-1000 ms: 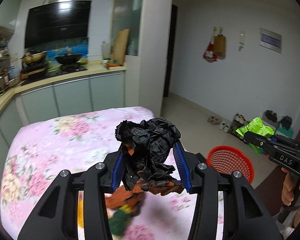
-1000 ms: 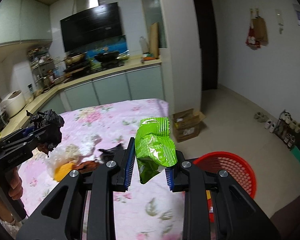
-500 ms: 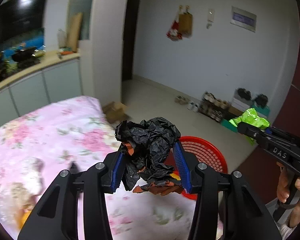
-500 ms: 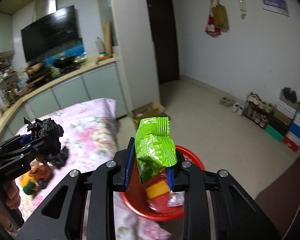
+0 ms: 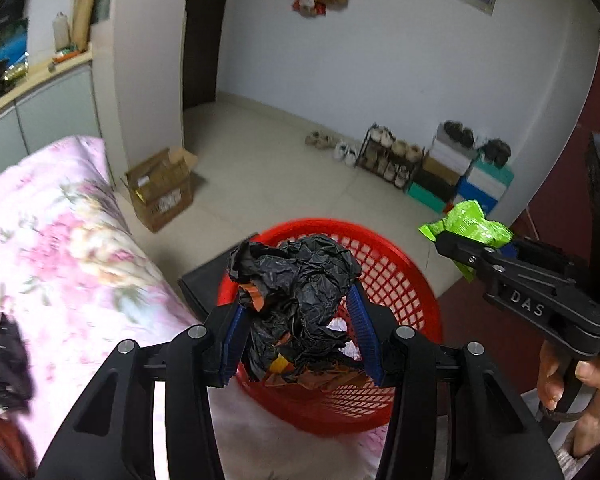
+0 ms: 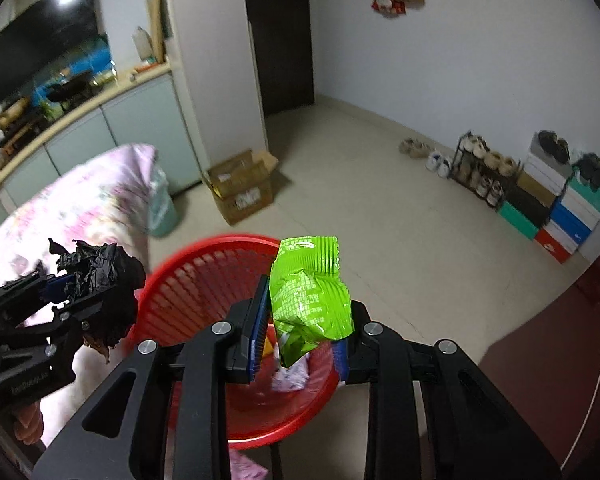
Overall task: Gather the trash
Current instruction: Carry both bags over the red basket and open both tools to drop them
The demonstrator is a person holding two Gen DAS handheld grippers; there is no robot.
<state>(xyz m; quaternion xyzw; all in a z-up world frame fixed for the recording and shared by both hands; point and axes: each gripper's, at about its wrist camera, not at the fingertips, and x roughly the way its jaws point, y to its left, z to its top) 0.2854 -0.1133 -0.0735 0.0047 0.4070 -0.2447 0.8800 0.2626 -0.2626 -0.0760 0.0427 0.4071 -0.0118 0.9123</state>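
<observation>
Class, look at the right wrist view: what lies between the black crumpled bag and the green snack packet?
The red basket's slatted inner wall fills that stretch between the black crumpled bag and green snack packet.

Dim indoor light, motion blur, fisheye-curved dark corners

The left gripper (image 5: pixel 298 330) clamps a crumpled black bag (image 5: pixel 296 284) above the red basket (image 5: pixel 396 276).
</observation>
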